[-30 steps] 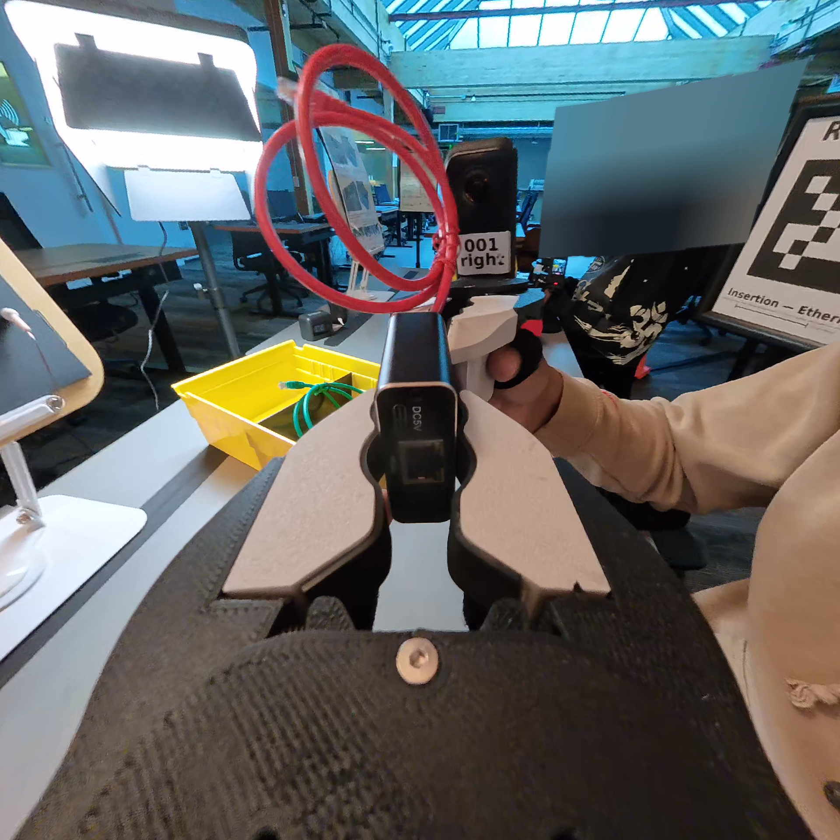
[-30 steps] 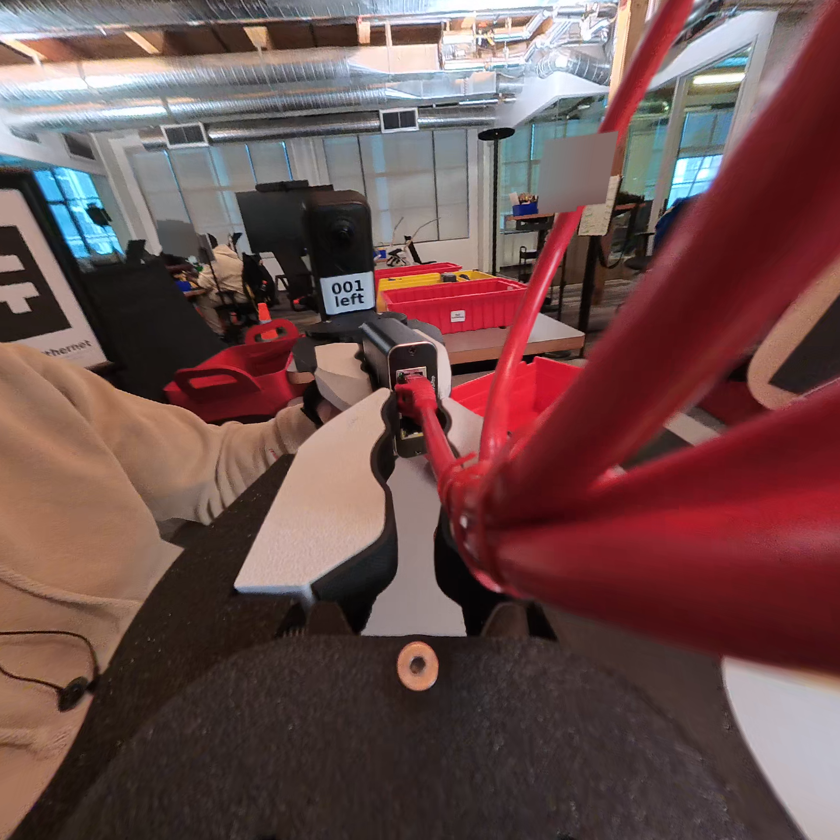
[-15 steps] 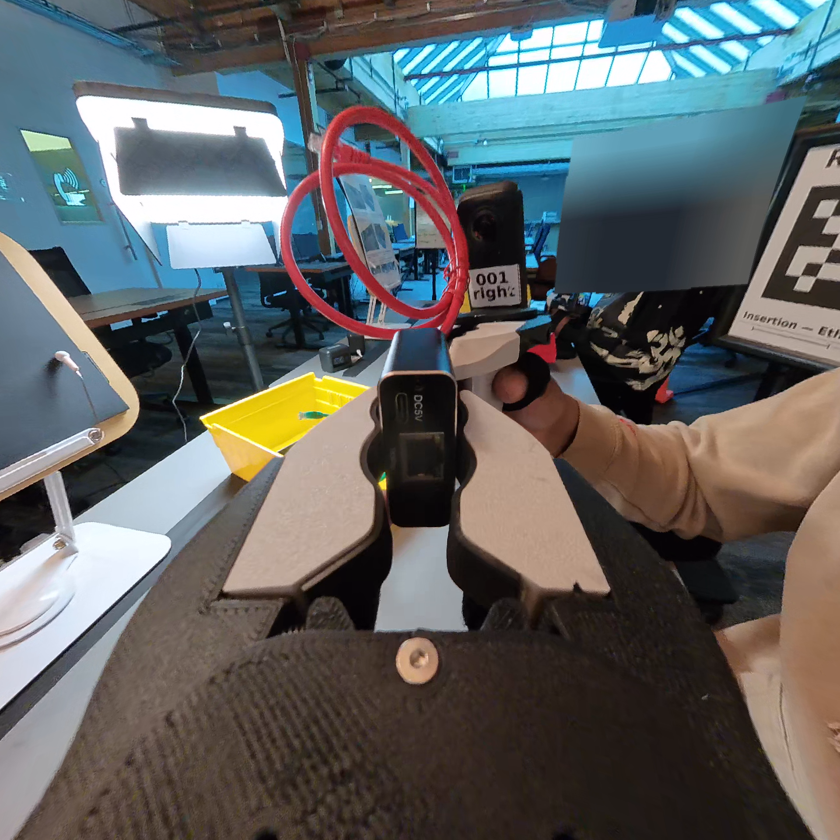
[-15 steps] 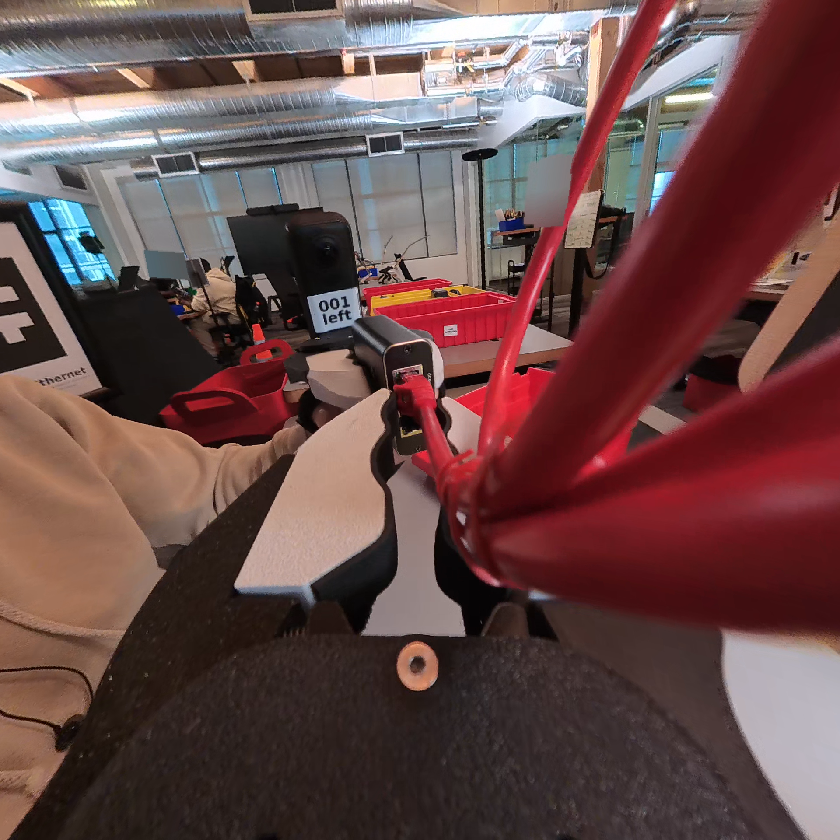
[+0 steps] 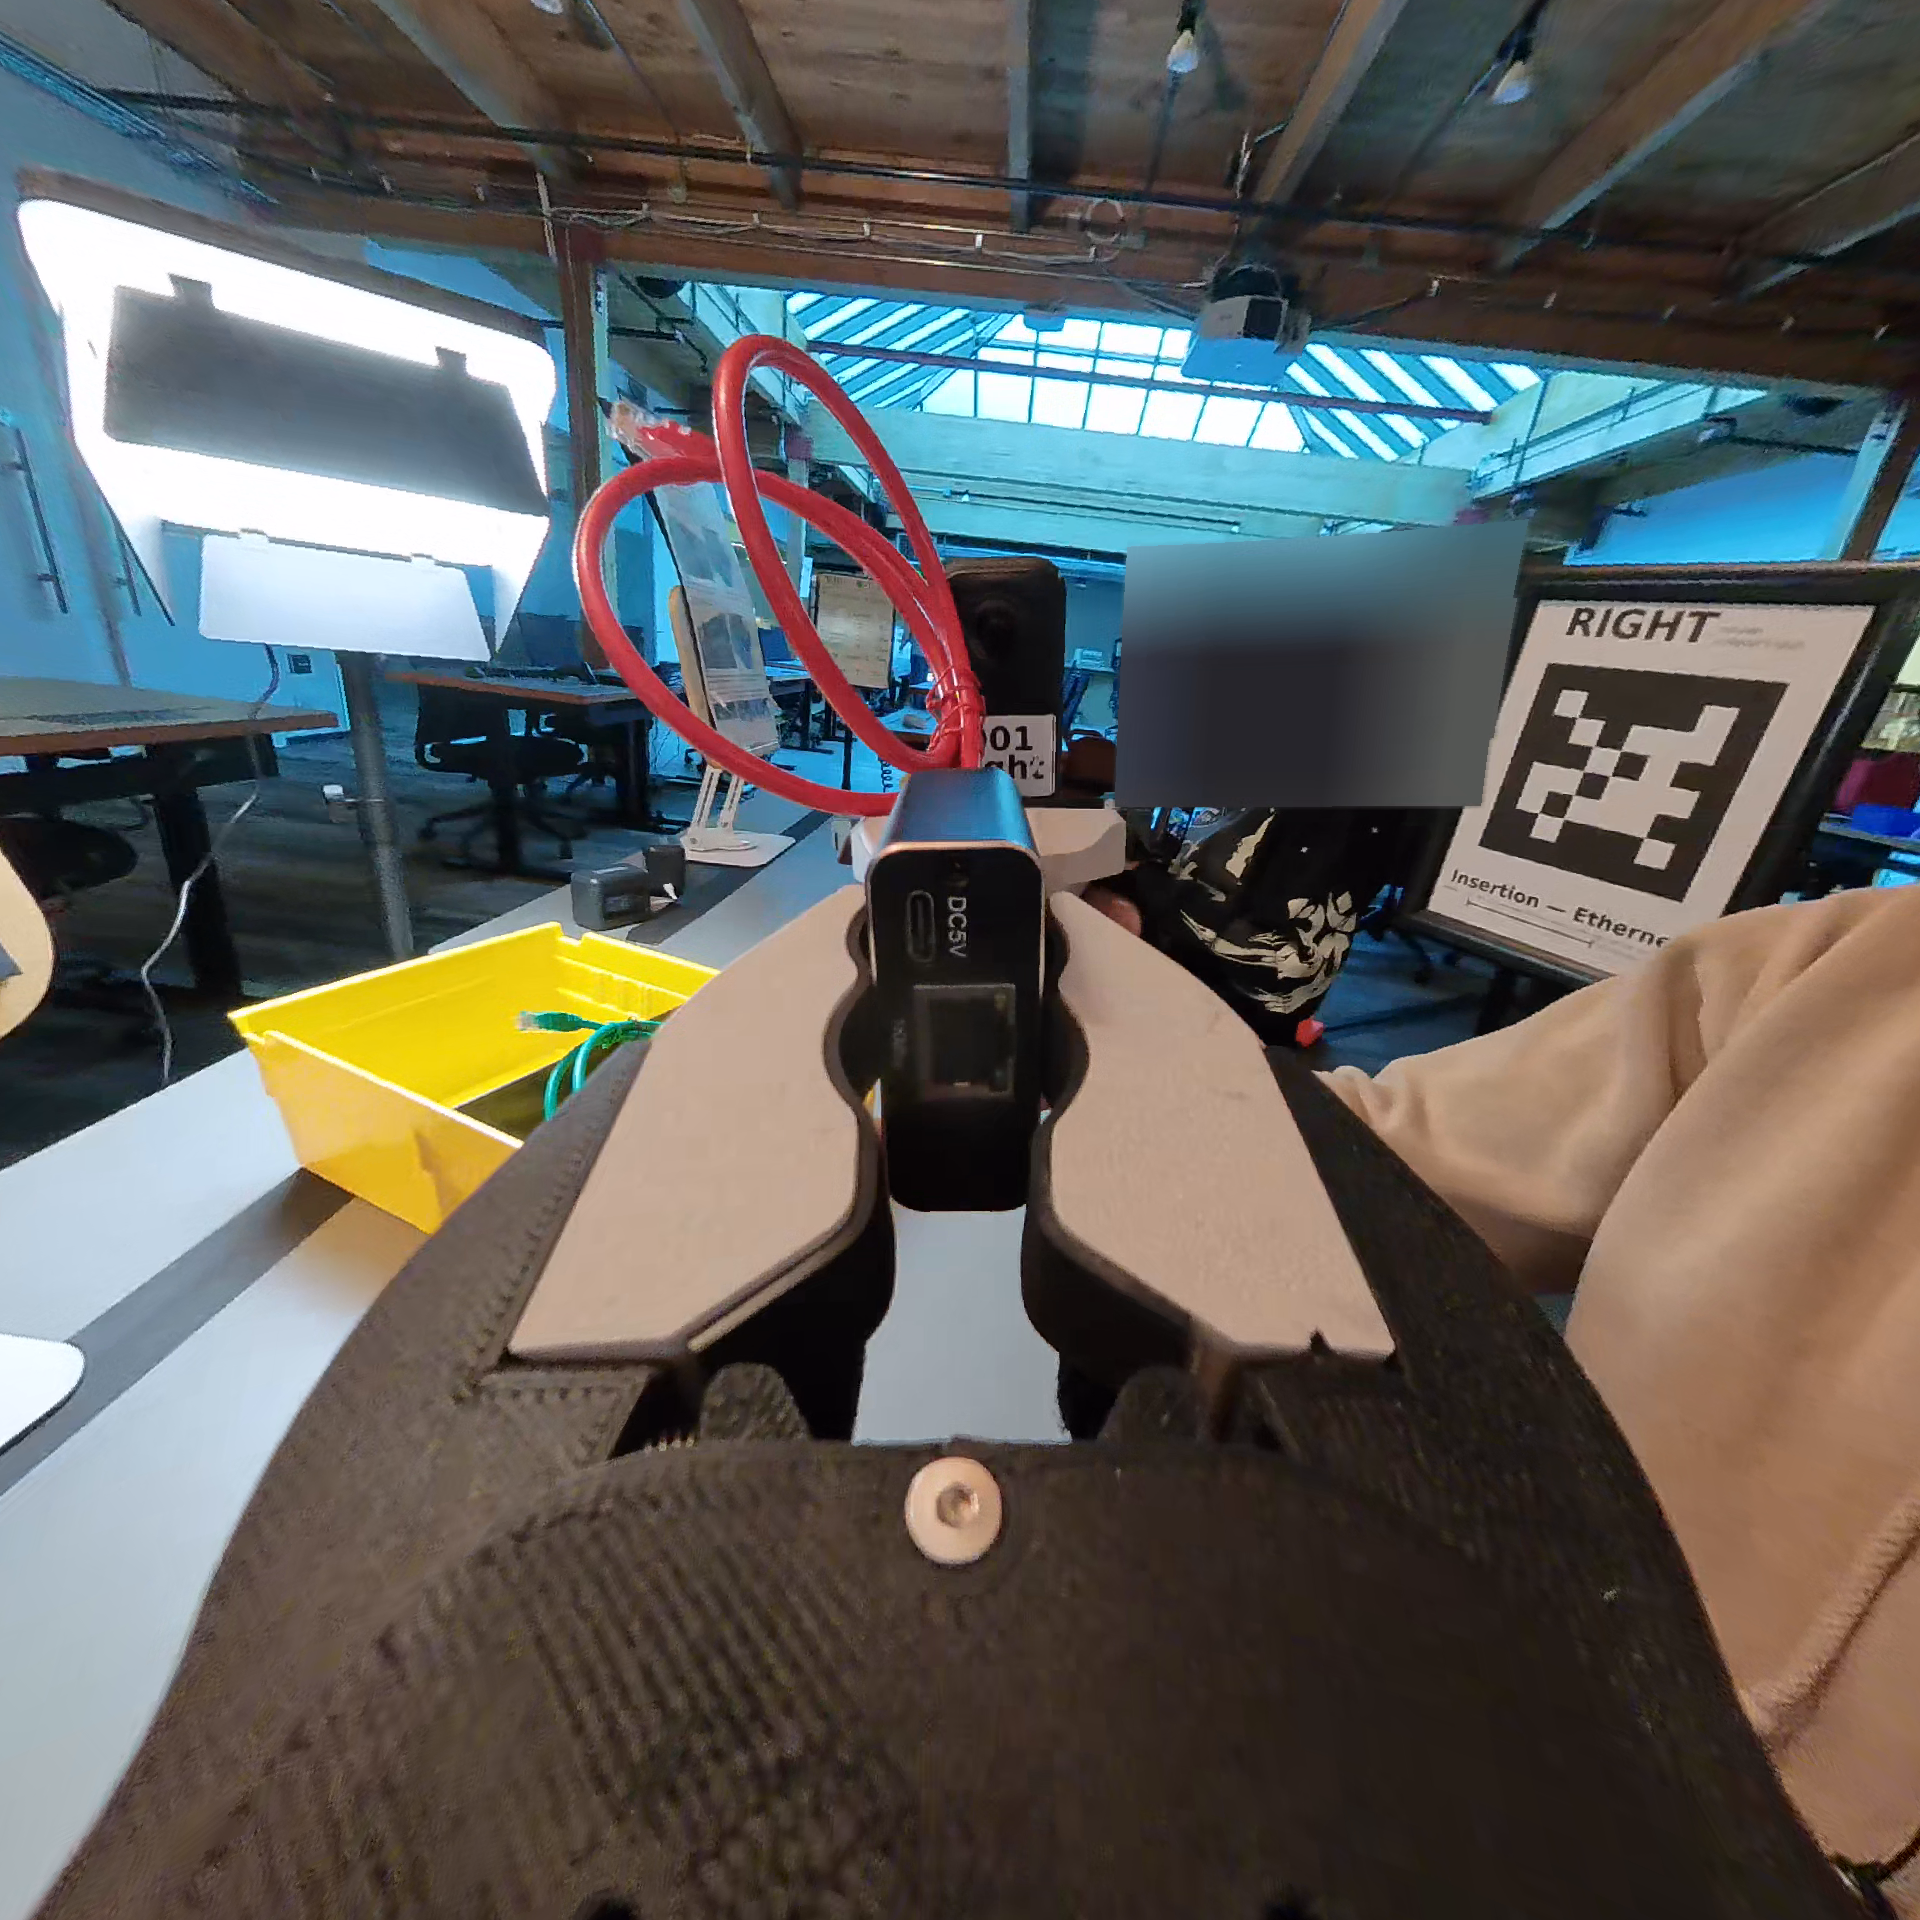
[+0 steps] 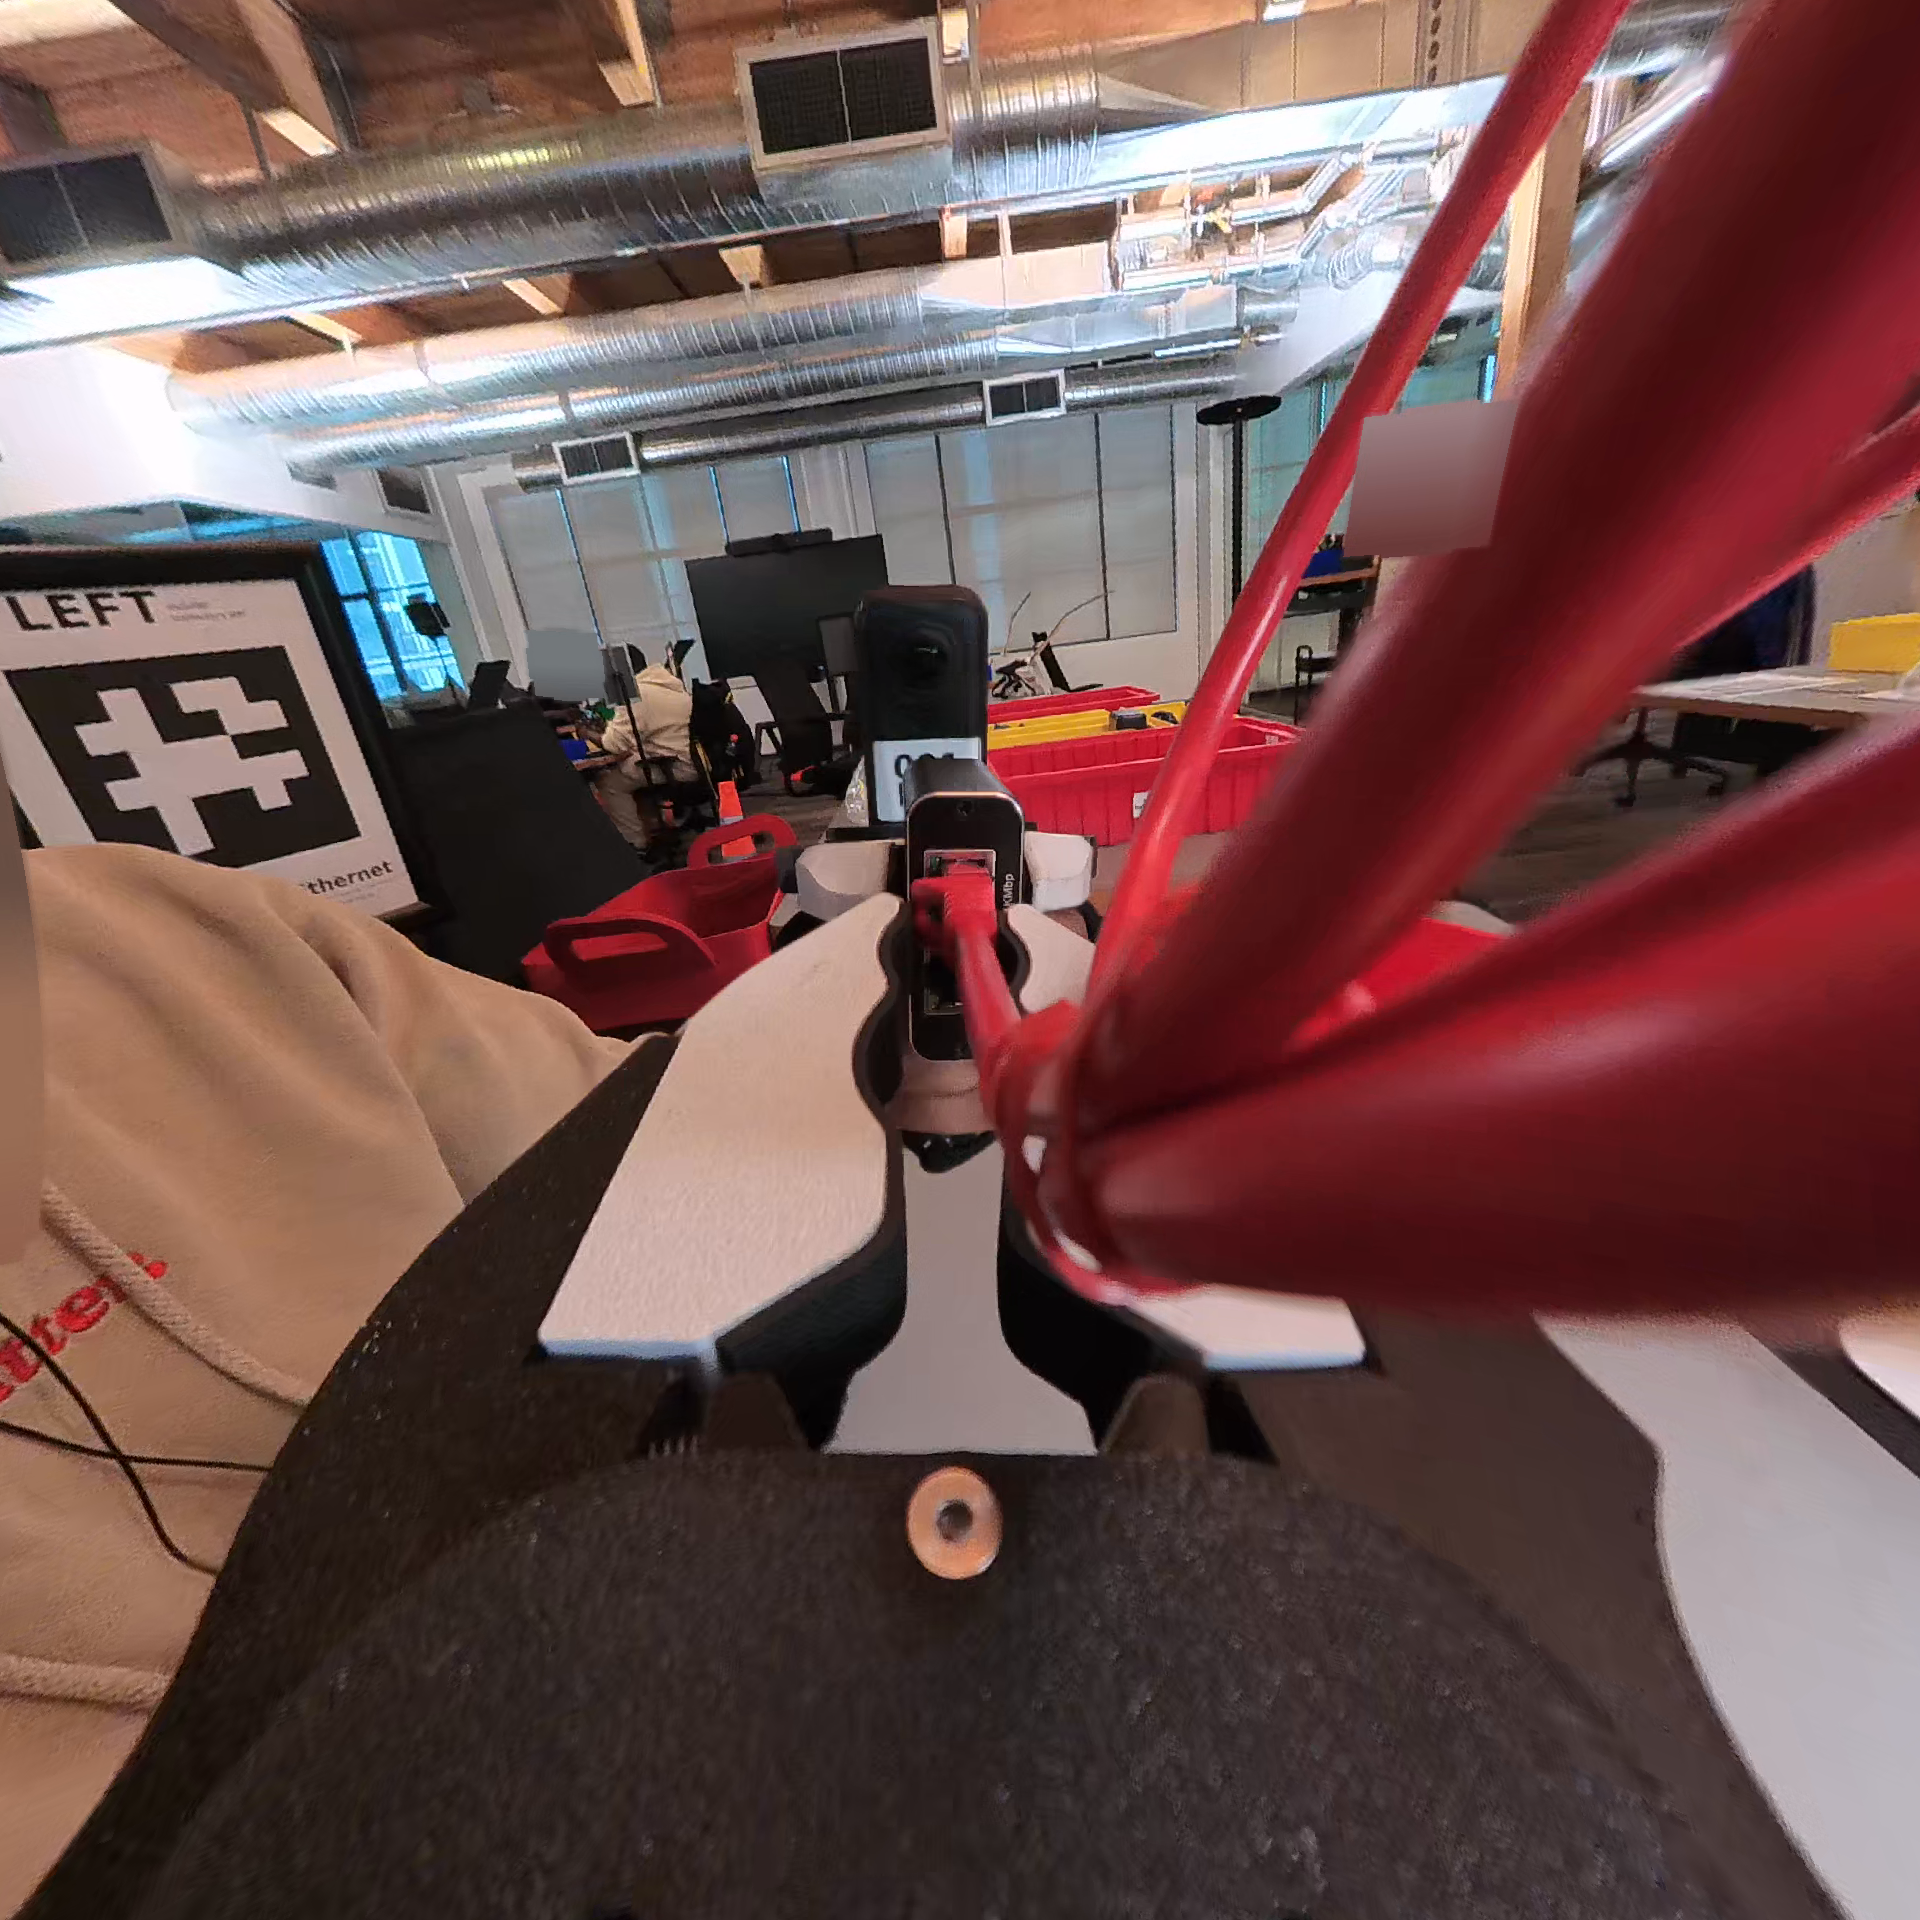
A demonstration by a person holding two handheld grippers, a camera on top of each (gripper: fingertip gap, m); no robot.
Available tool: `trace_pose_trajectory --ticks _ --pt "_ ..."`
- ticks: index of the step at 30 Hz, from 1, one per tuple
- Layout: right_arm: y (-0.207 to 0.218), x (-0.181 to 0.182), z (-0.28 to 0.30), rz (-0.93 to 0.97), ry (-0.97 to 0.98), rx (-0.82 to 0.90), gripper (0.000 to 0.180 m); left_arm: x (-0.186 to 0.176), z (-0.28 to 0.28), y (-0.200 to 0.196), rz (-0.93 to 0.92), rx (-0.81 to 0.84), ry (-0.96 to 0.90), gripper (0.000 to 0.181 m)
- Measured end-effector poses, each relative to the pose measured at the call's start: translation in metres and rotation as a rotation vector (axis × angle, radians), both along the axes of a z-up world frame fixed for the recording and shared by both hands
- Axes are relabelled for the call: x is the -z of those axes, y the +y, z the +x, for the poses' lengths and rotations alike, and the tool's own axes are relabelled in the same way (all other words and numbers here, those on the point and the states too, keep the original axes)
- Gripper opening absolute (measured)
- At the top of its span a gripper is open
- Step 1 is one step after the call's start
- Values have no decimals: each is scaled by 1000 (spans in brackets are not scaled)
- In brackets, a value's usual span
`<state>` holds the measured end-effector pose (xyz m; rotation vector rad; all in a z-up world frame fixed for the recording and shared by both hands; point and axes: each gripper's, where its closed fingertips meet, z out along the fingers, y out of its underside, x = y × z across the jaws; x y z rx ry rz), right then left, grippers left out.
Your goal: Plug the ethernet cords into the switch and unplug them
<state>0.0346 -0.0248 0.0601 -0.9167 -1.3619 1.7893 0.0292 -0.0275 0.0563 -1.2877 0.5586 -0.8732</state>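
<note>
A: Where is the switch?

B: The small black switch [image 5: 956, 1023] stands upright between the two pale fingers [image 5: 727, 1122] of the left tool [image 5: 956, 1049], which are pressed against its sides. It is held up in the air over the grey table [image 5: 156, 1226]. The face toward the left camera shows one empty port and a slim socket above it.

A: And the red cord?

B: The red ethernet cord [image 6: 1455, 935] is a tied coil. Its plug [image 6: 940, 894] sits in the upper port on the switch's far face, seen from the right wrist camera. In the left view the coil [image 5: 769, 613] loops up behind the switch, with the free plug [image 5: 649, 431] sticking out at the upper left.

A: What is the right tool doing?

B: The right tool [image 6: 951, 997] has its fingers drawn in around the cord just behind the plug. The coil covers most of the right-hand finger, so I think it is pinching the cord, though the contact itself is hidden. The lower port [image 6: 940, 992] looks empty.

A: Anything else on the table?

B: A yellow bin [image 5: 416, 1049] to the left of the left tool, with a green cord [image 5: 592, 1044] lying in it. A person's beige sleeve [image 5: 1610, 1091] reaches in from the right.
</note>
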Motion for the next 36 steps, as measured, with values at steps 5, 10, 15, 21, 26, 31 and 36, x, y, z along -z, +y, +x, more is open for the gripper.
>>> trace_pose_trajectory --ticks 5,10,15,21,26,31,36 --pt "0 -5 4 -107 27 -69 14 2 4 0 -4 1 7 27" --pt "-1 -7 6 -2 51 6 12 3 7 -1 -17 -1 10 27" --pt "6 -6 3 81 73 111 14 5 7 5 20 -118 82 27" --pt "11 -6 0 139 155 223 15 3 3 7 43 -130 32 27" --pt "61 -11 18 140 153 409 12 -25 -27 -9 126 -116 -74 27" --pt "40 7 6 197 -19 232 13 -38 -54 -19 135 -177 36 27" --pt "79 27 13 78 -164 234 14 -39 -68 -16 116 -220 5 27"
